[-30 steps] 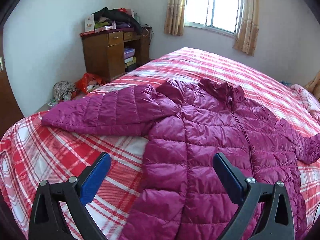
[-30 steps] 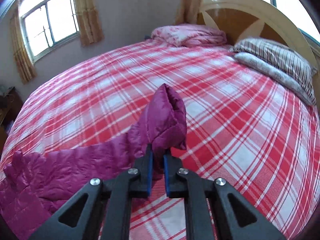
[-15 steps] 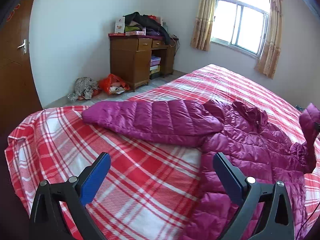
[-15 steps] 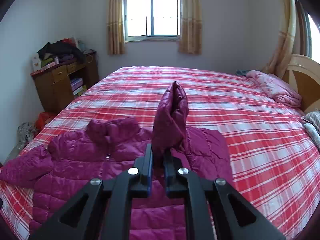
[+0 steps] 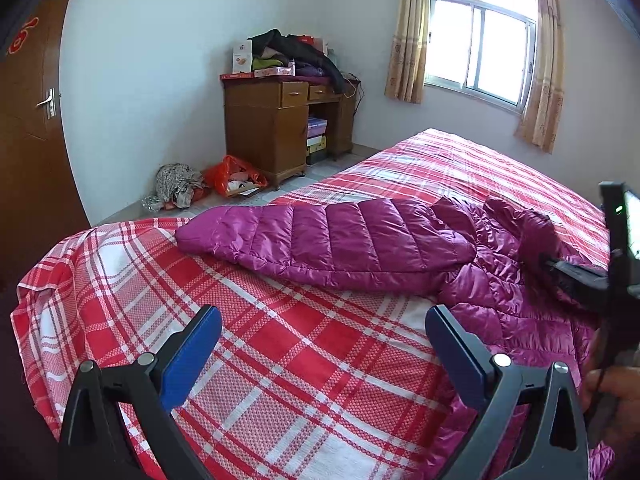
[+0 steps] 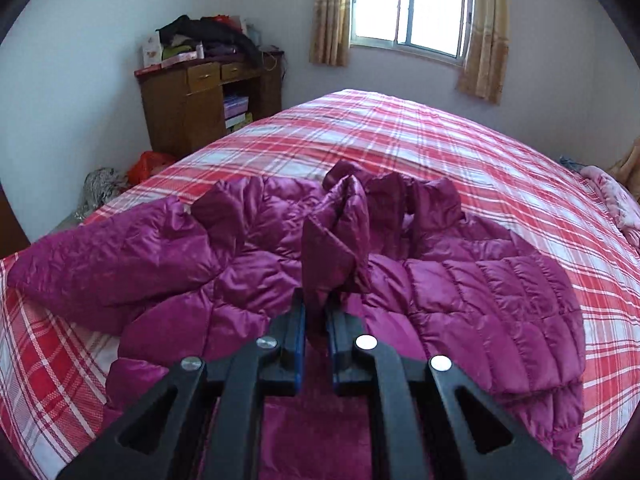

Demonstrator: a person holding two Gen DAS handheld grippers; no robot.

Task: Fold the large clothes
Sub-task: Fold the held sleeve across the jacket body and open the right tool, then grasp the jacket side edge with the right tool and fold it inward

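A magenta quilted jacket [image 6: 480, 292] lies front up on the red plaid bed [image 6: 420, 140]. My right gripper [image 6: 316, 312] is shut on the cuff of its right sleeve [image 6: 332, 248], which is folded across the jacket's chest. In the left wrist view the other sleeve [image 5: 328, 240] stretches out flat to the left over the bedspread [image 5: 280, 344]. My left gripper [image 5: 320, 344] hangs open above bare bedspread, short of that sleeve, with nothing between its blue pads. The right gripper's black body [image 5: 580, 276] shows at that view's right edge.
A wooden desk [image 5: 280, 132] piled with clothes and boxes stands against the far wall. An orange bag [image 5: 236, 176] and a cloth bundle [image 5: 176, 184] lie on the floor beside it. A brown door [image 5: 32, 128] is at left, a curtained window [image 6: 412, 4] behind the bed.
My right gripper swung the held sleeve from the bare side of the bed across onto the jacket's chest. The left gripper shifted left, off the jacket body, to above bare bedspread.
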